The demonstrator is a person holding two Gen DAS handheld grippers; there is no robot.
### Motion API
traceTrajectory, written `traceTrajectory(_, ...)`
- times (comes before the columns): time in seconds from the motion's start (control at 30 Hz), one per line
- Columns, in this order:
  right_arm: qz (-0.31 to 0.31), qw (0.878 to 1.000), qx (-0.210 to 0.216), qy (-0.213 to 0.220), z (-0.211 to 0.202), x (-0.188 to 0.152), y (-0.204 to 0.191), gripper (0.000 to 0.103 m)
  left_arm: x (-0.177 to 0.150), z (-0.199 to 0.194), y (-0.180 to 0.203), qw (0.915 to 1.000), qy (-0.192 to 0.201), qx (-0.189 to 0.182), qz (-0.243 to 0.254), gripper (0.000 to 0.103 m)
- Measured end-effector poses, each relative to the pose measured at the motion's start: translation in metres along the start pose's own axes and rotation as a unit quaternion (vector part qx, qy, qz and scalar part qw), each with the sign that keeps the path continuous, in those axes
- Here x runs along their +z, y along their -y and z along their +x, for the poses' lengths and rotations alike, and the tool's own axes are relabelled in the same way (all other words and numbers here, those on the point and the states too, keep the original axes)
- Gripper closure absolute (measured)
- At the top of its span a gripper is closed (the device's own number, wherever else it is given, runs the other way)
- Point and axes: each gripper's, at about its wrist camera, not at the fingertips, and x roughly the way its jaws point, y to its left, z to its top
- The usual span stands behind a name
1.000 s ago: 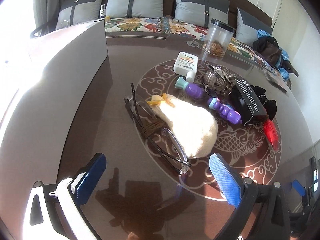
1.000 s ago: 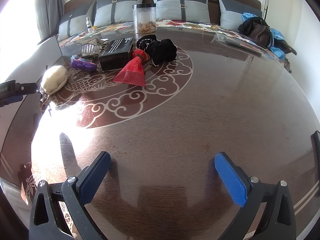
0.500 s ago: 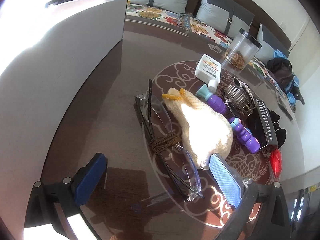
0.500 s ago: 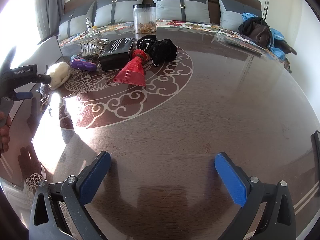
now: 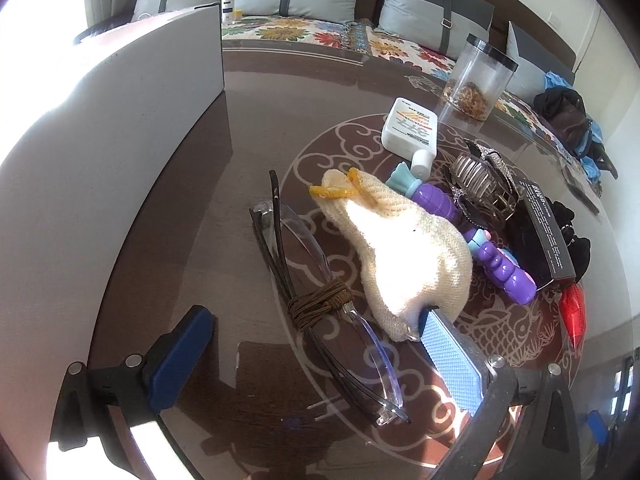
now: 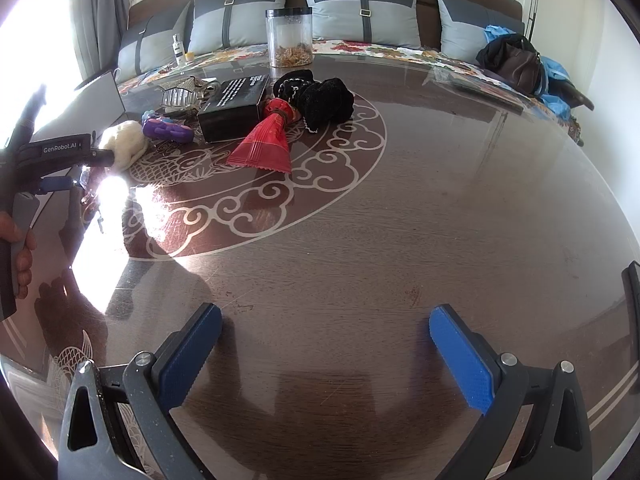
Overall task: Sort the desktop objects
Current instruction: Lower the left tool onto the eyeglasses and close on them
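Observation:
Folded clear glasses (image 5: 320,280) with a brown cord (image 5: 320,305) wound round them lie on the dark table, between the fingers of my open left gripper (image 5: 316,344). Its right finger (image 5: 448,352) touches the near edge of a cream knitted pouch (image 5: 408,256). Beyond the pouch lie two purple toys (image 5: 504,264), a white bottle (image 5: 410,128), a silver hair clip (image 5: 480,184), a black box (image 5: 548,228) and a red packet (image 5: 572,312). My right gripper (image 6: 324,344) stands open over bare table, well short of the red packet (image 6: 264,144) and black box (image 6: 236,104).
A grey box wall (image 5: 120,120) rises along the table's left side. A clear jar (image 5: 480,76) stands at the back, and black fabric (image 6: 324,100) lies by the black box. A cushioned bench with a dark bag (image 6: 512,60) runs behind the table. The left gripper body (image 6: 60,152) shows in the right wrist view.
My left gripper has moved forward and lower, so the glasses now lie between its fingers and its right finger reaches the pouch. The right gripper has stayed still.

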Motion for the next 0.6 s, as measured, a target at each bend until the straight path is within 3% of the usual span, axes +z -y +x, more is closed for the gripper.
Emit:
traceTrajectory(0.1, 0.000, 1.000, 0.000, 0.000, 0.000, 0.000, 0.000, 0.000, -0.014, -0.009, -0.003, 0.9997, 0.003, -0.017, -0.016, 0.000)
traceTrajectory(0.23, 0.000, 1.000, 0.000, 0.000, 0.000, 0.000, 0.000, 0.000, -0.027, -0.011, 0.005, 0.9995, 0.009, 0.014, 0.026, 0.000)
traceTrajectory(0.37, 0.000, 1.000, 0.000, 0.000, 0.000, 0.000, 0.000, 0.000, -0.017, 0.001, 0.014, 0.9970, -0.001, 0.052, 0.058, 0.000)
traceTrajectory(0.6, 0.000, 1.000, 0.000, 0.000, 0.000, 0.000, 0.000, 0.000, 0.009, 0.016, 0.018, 0.9970, -0.010, 0.053, 0.055, 0.000)
